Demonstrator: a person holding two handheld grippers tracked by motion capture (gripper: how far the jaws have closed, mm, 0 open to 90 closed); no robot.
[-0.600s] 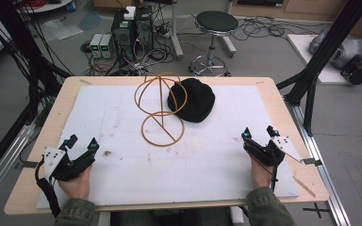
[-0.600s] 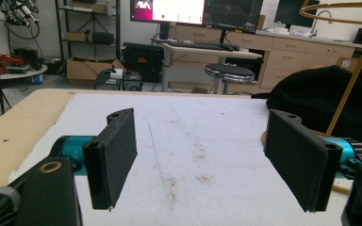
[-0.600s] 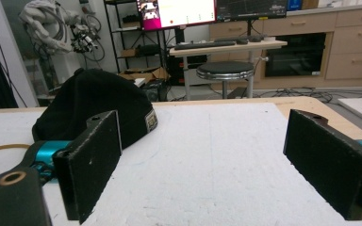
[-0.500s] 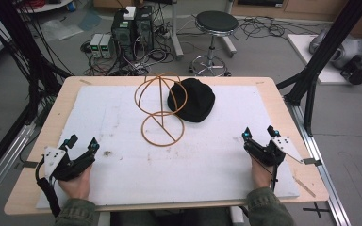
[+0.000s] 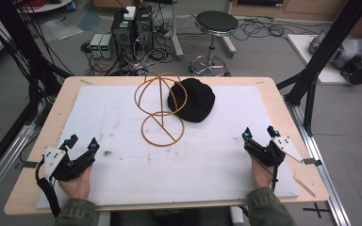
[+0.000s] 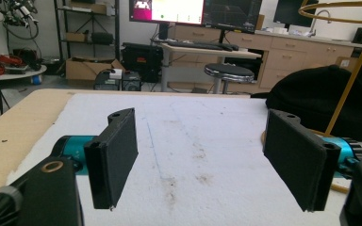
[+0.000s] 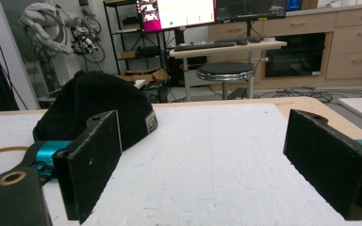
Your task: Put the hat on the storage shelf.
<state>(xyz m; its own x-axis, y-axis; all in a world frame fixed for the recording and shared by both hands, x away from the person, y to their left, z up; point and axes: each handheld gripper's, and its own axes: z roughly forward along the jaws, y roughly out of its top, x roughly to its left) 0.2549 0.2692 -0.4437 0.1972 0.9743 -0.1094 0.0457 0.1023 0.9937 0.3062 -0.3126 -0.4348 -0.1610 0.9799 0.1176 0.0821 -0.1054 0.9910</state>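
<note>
- A black knitted beanie hat (image 5: 192, 100) lies at the far middle of the white foam sheet (image 5: 207, 160) covering the wooden counter (image 5: 61, 108).
- A gold wire-hoop stand (image 5: 160, 109) touches the hat's left side.
- The left gripper (image 5: 81, 142), near the counter's front-left edge, is spread wide with nothing between its jaws.
- The right gripper (image 5: 258, 133), front-right, likewise gapes wide with nothing held.

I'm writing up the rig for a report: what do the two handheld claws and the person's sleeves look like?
Each claw, left and right, has a black body and two flat, rectangular black jaws with textured inner faces, mounted on teal metal fittings. A grey three-cornered plate with small dark dots tops each one. A black cable trails from the left claw. The sleeves are olive green.
</note>
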